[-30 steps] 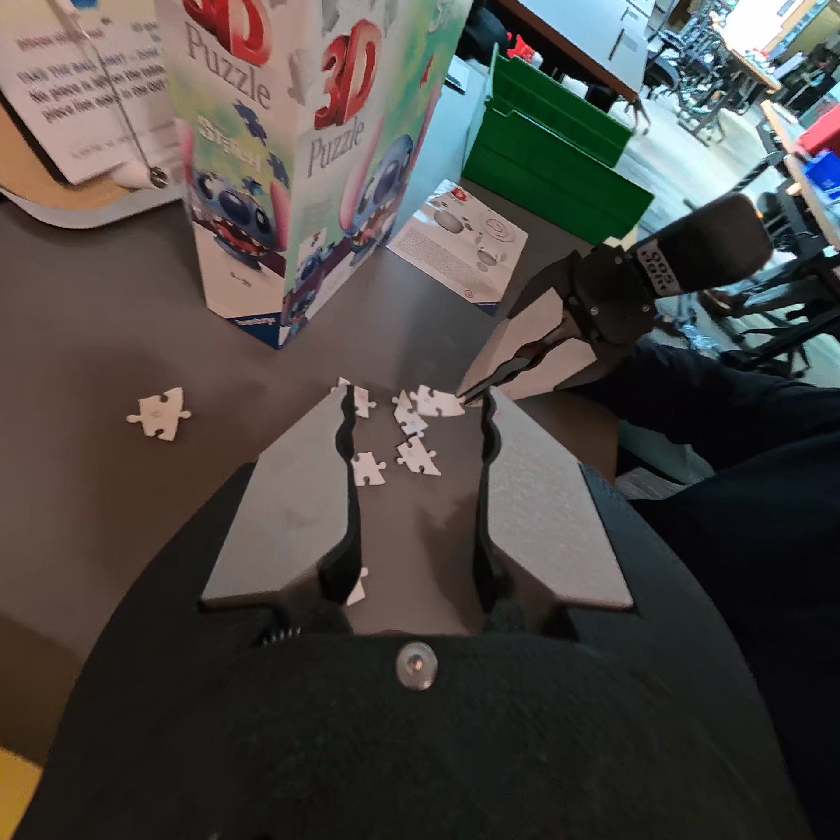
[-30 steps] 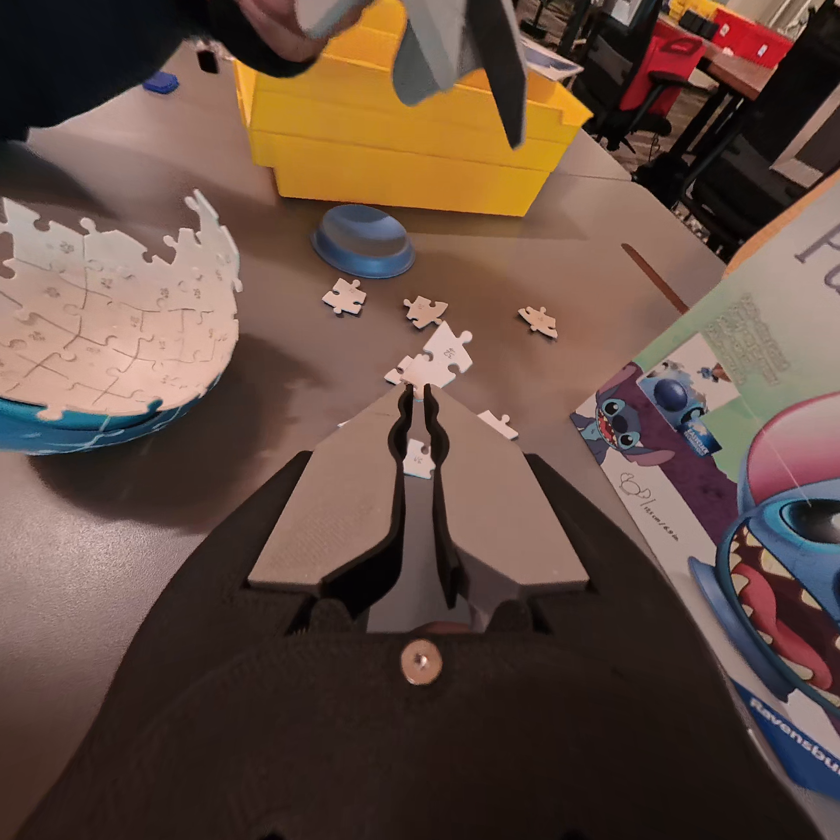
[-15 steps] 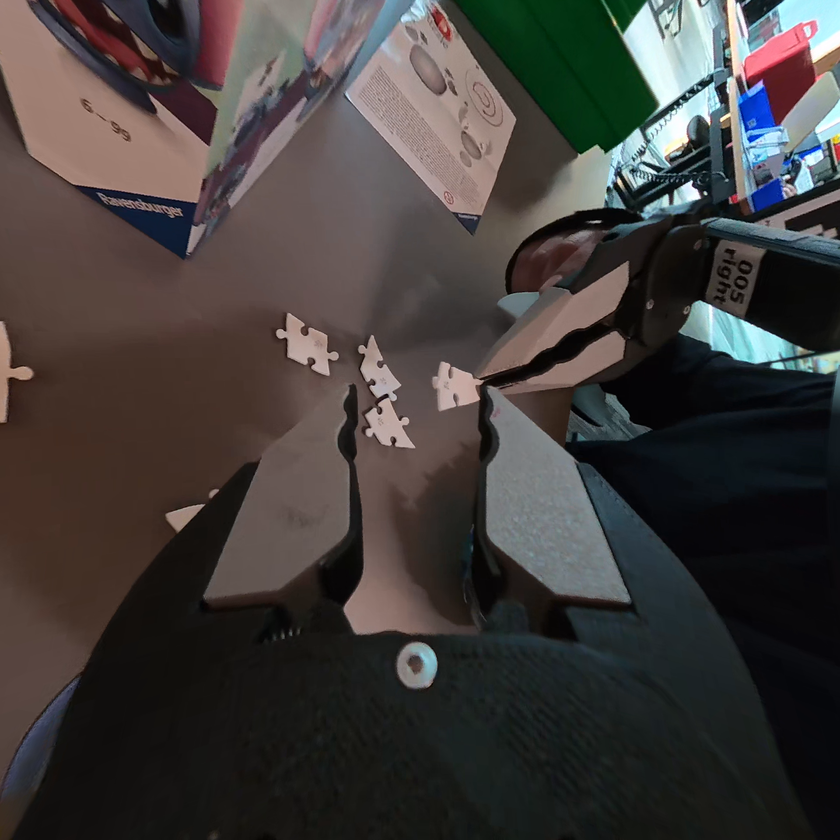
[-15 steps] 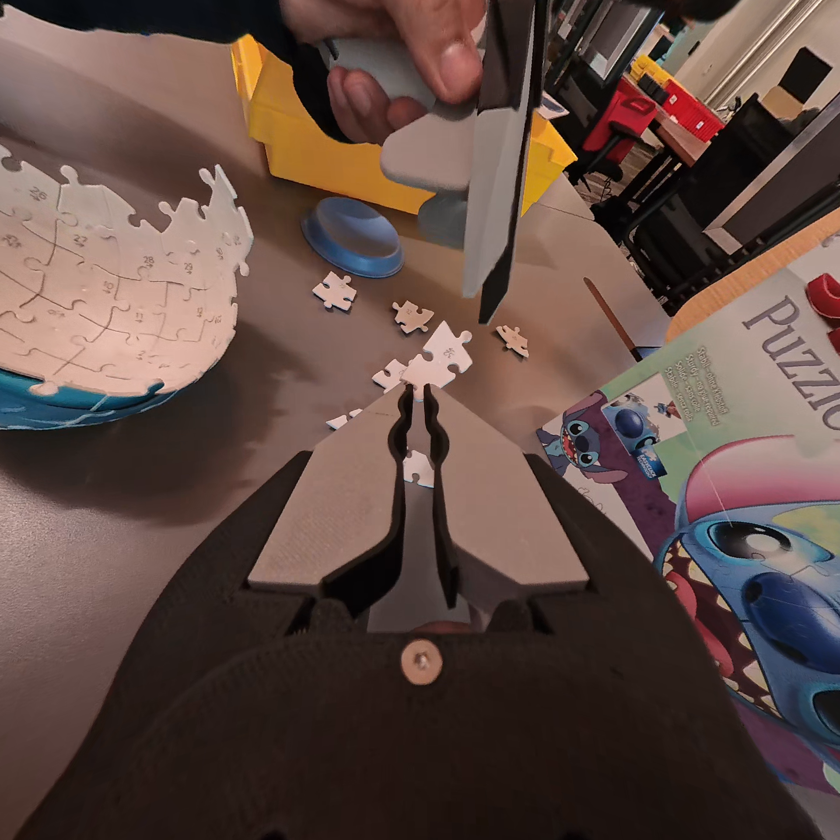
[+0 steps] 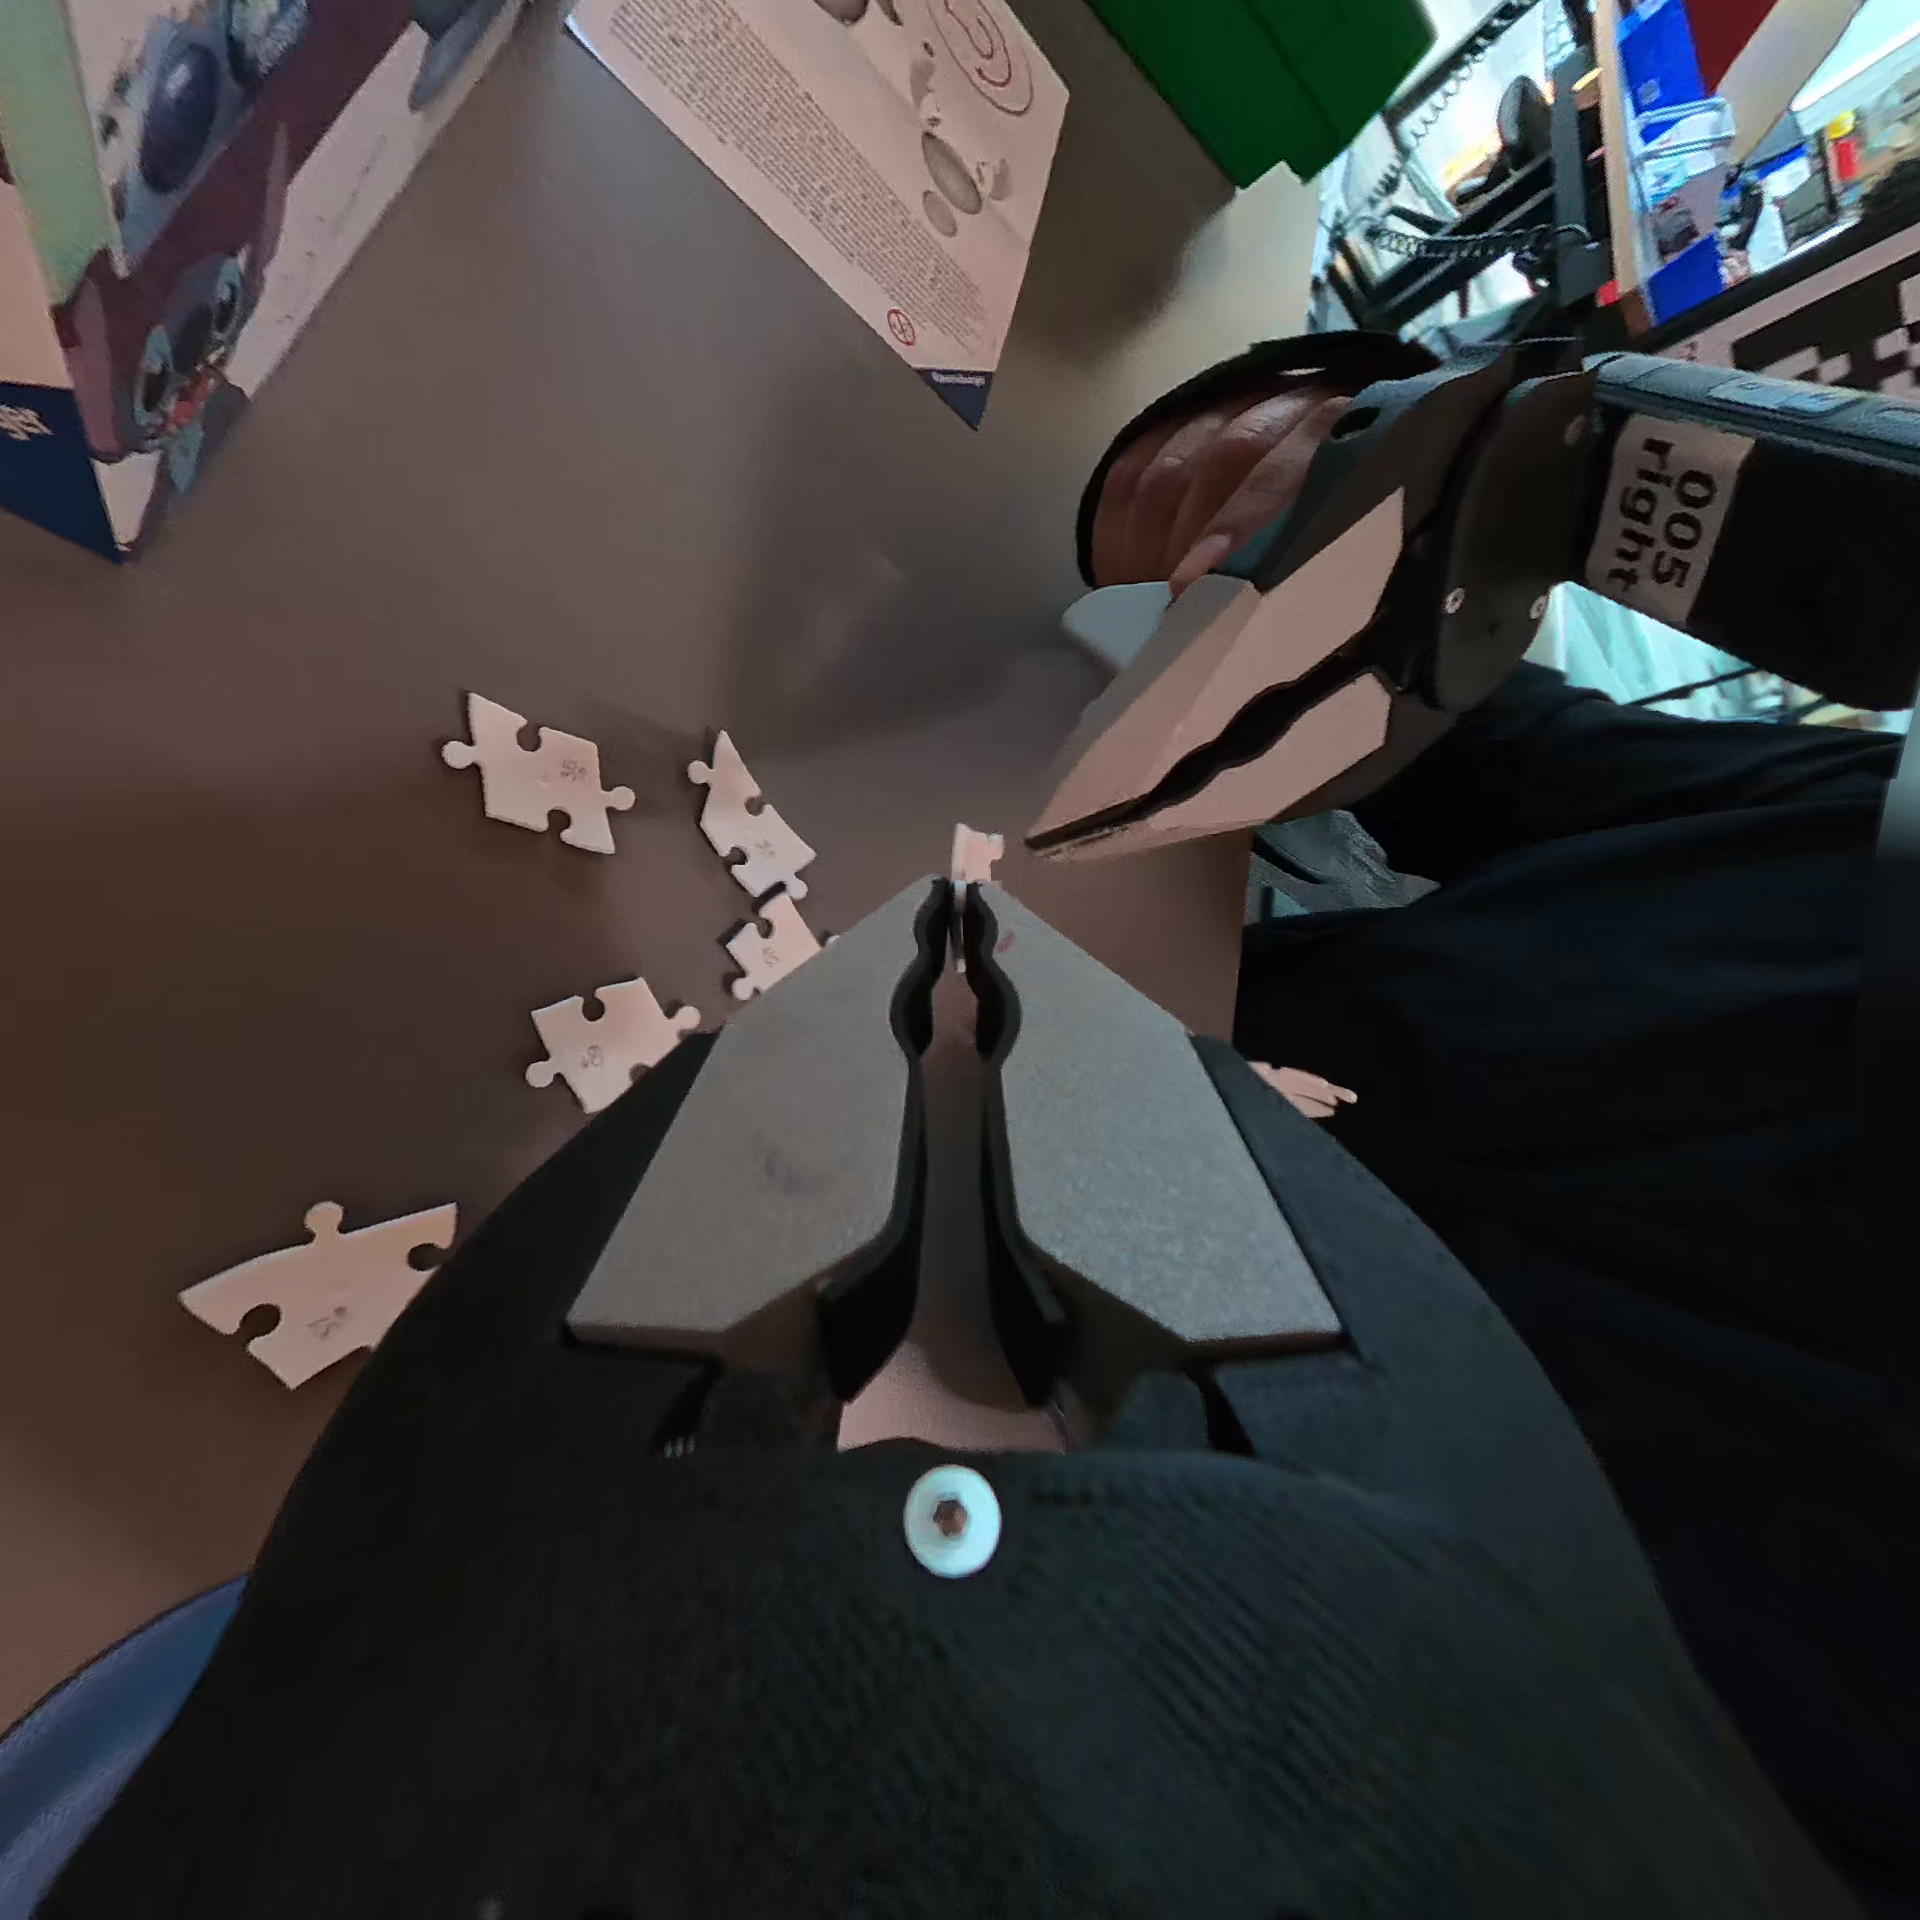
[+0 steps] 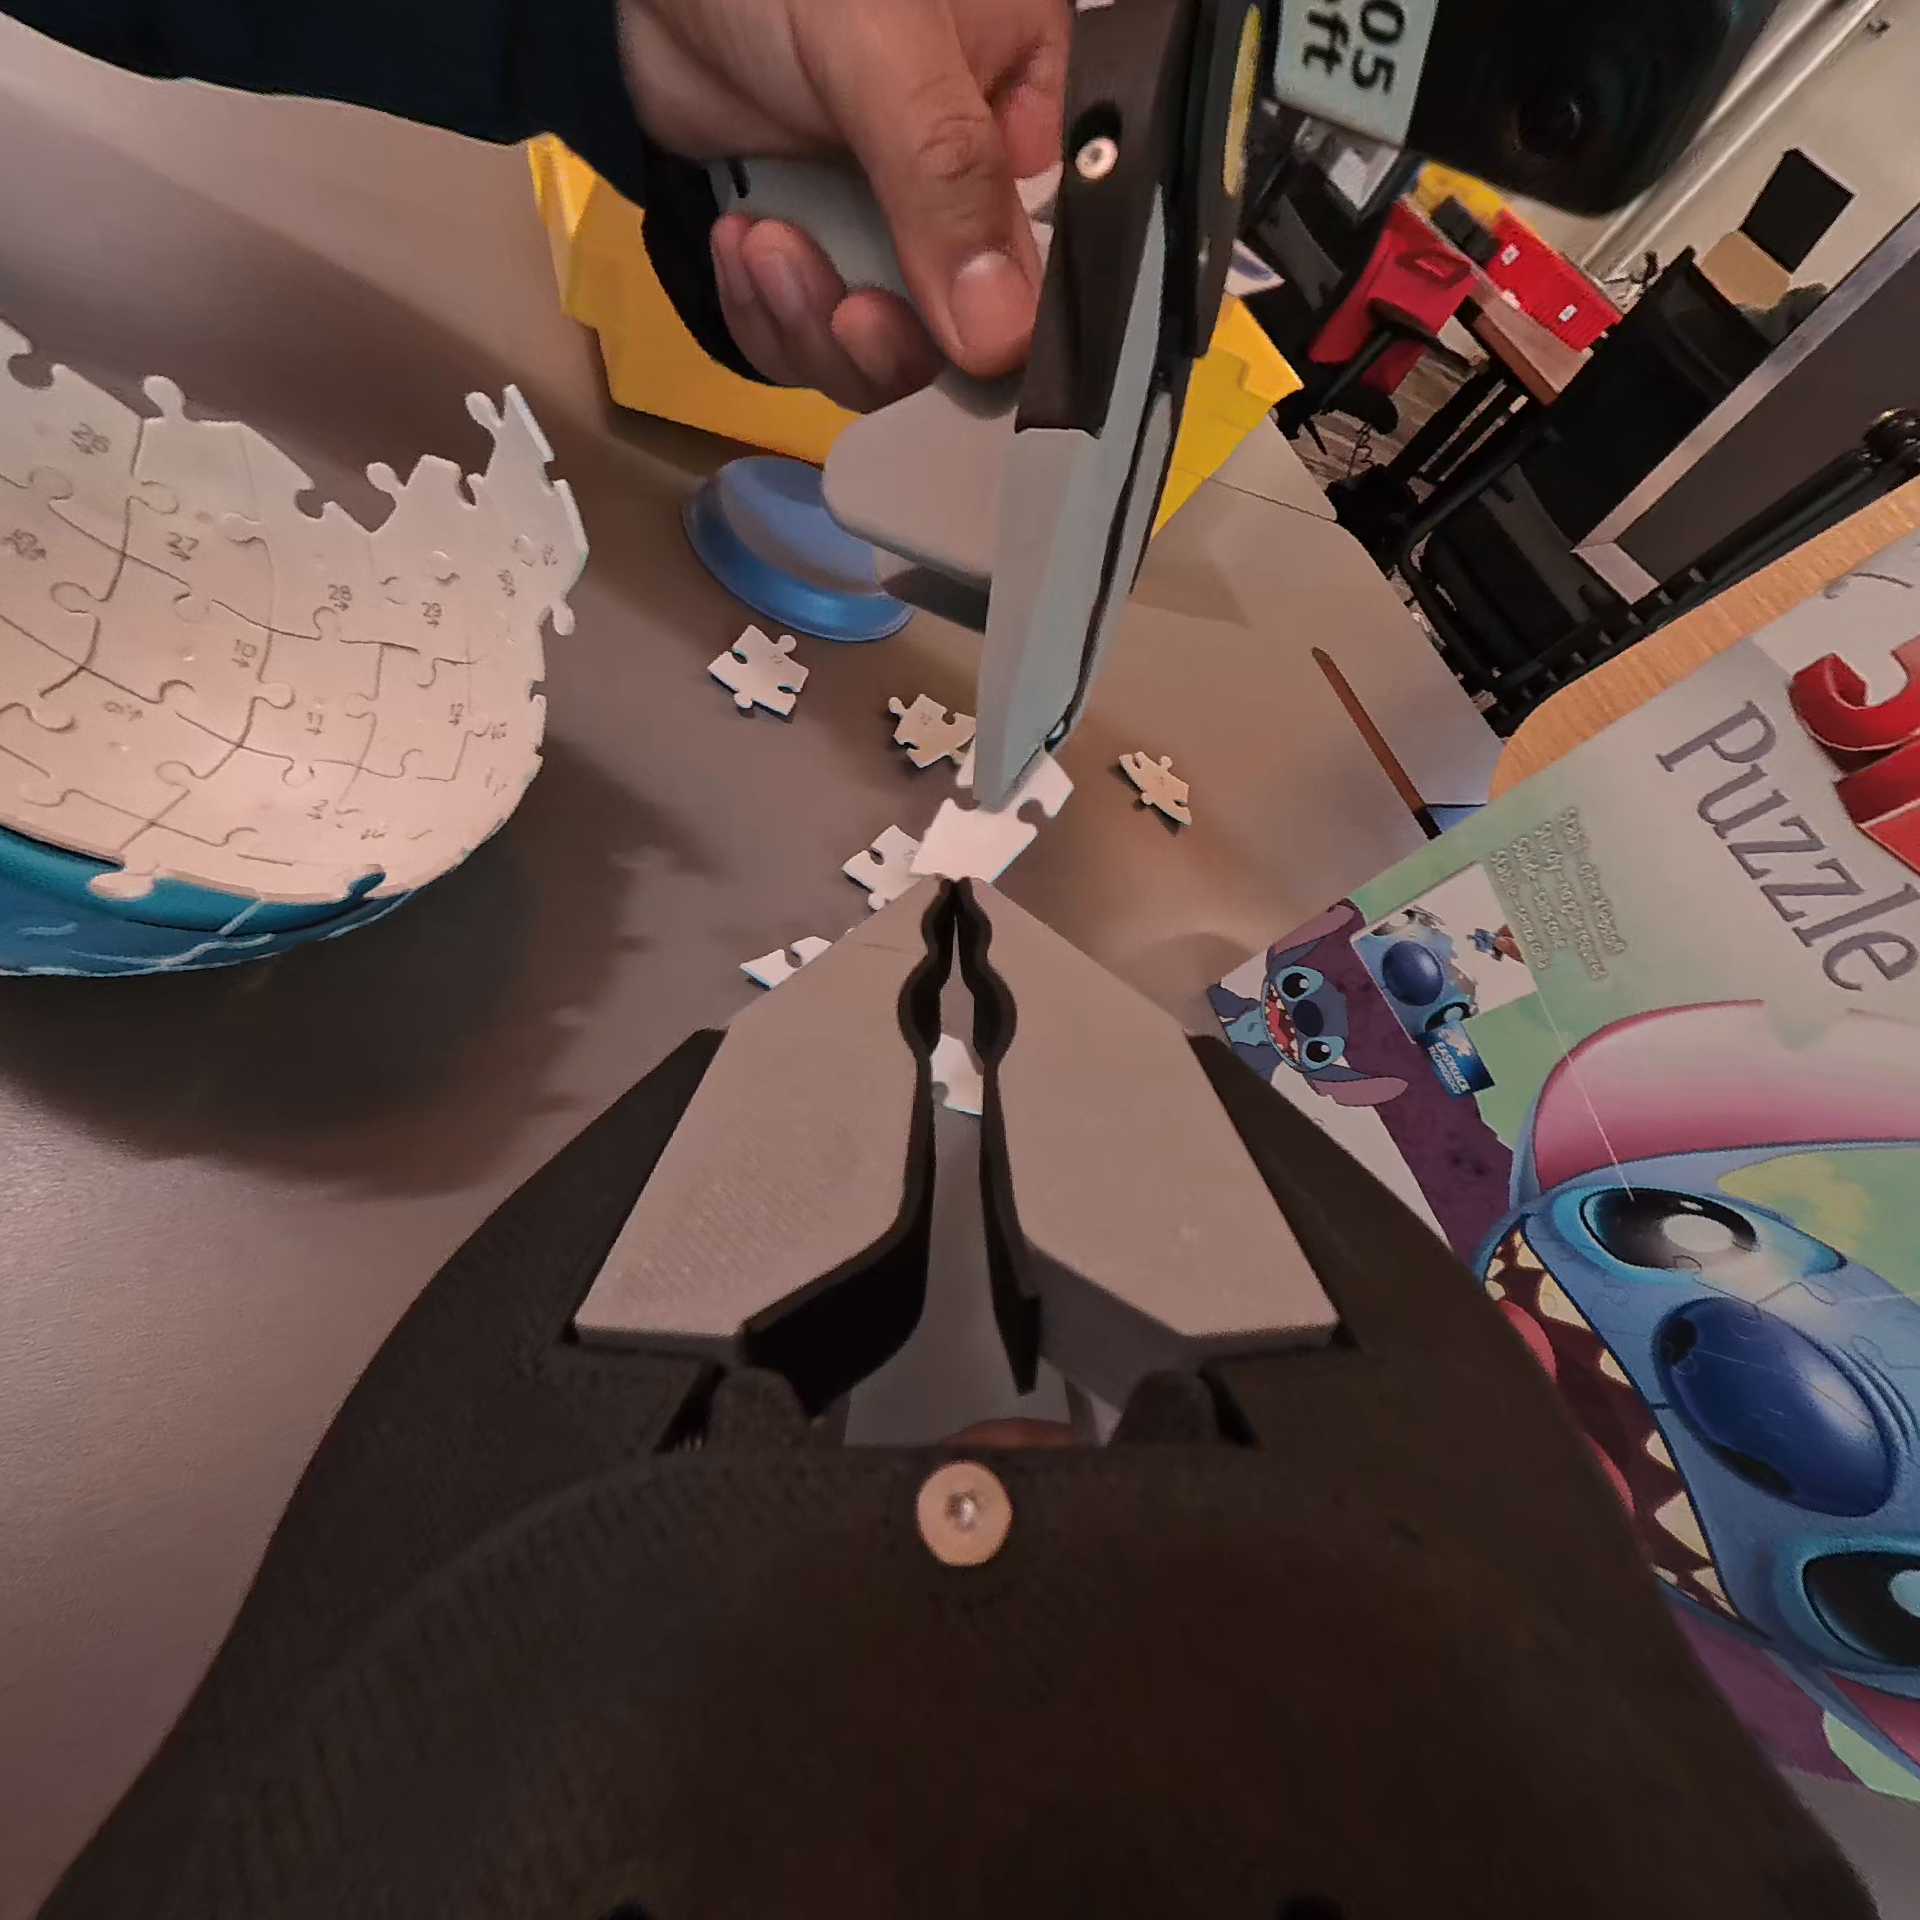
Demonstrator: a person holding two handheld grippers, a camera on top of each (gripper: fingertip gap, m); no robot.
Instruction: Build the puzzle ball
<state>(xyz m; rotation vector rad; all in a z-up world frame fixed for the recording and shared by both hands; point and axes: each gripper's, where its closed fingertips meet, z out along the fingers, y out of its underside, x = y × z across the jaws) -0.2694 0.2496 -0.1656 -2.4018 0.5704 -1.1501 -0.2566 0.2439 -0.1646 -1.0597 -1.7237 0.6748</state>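
Note:
A white puzzle piece (image 6: pixel 987 831) is held just above the dark table. My right gripper (image 6: pixel 956 883) is shut on its near corner. My left gripper (image 5: pixel 961 891) is shut on the same piece (image 5: pixel 977 854), which shows edge-on between its tips. In the right wrist view the left gripper (image 6: pixel 1013 795) comes down from above onto the piece's far edge. In the left wrist view the right gripper (image 5: pixel 1039 847) points in from the right. The half-built puzzle ball (image 6: pixel 260 665), white inside and blue outside, sits at the left. Several loose pieces (image 5: pixel 540 774) lie on the table.
A blue round stand (image 6: pixel 779 561) and a yellow bin (image 6: pixel 665 343) are behind the loose pieces (image 6: pixel 758 670). The puzzle box (image 6: pixel 1662 1039) stands at the right. An instruction sheet (image 5: pixel 862 156) and a green bin (image 5: pixel 1278 73) lie beyond. A person's hand (image 6: pixel 883 208) grips the left gripper. Only a small space, under 4 cm, lies between the two pairs of fingers. The half-built puzzle ball (image 6: pixel 260 665) is about equally far from each gripper, around 15 cm.
My left gripper was open above the loose pieces. It has moved to the piece held by the right gripper and shut on it. The right gripper has stayed shut on the piece.

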